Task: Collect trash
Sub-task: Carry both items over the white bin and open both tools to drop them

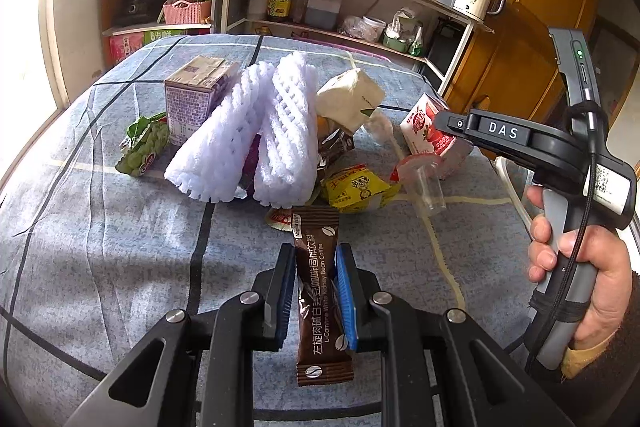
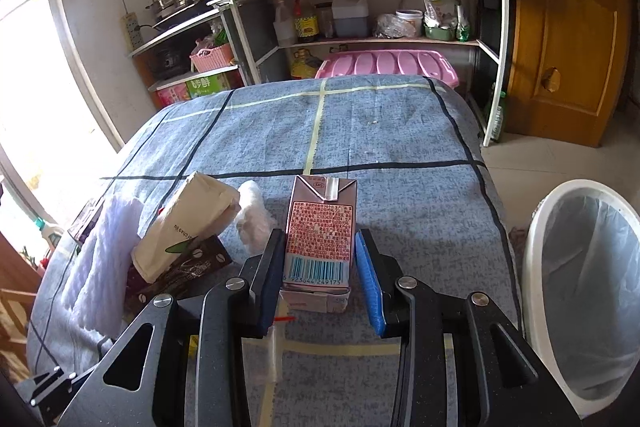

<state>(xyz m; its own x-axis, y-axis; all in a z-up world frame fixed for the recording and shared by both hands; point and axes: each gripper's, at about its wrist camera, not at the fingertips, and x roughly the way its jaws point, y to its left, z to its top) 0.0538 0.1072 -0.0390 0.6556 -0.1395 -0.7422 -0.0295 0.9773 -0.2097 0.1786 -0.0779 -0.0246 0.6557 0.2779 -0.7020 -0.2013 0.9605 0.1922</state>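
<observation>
The left gripper [image 1: 316, 301] is clamping a brown coffee sachet [image 1: 320, 291] upright between its pads, hanging over the near part of the table [image 1: 100, 235], so that piece is already collected. The right gripper [image 2: 320, 279] is straddling a pink milk carton [image 2: 320, 227] standing toward the table's right edge: the left pad is touching the carton's side, the blue right pad is just off it, so the jaws are apart, not yet gripping. I judge the step in hand is seizing this carton; next the pads need to finish squeezing squarely on its sides without crushing or tipping it, then both loads need carrying to the bin. The left view is showing the whole pile in the table's middle, with white foam nets [image 1: 248, 131], a purple box [image 1: 196, 95], a green packet [image 1: 144, 147], a yellow wrapper [image 1: 356, 189] and a clear cup [image 1: 430, 189], plus the person's hand [image 1: 576, 283] on the right tool. Only the right view is showing the white lined bin [image 2: 588, 287] waiting off the right edge.
</observation>
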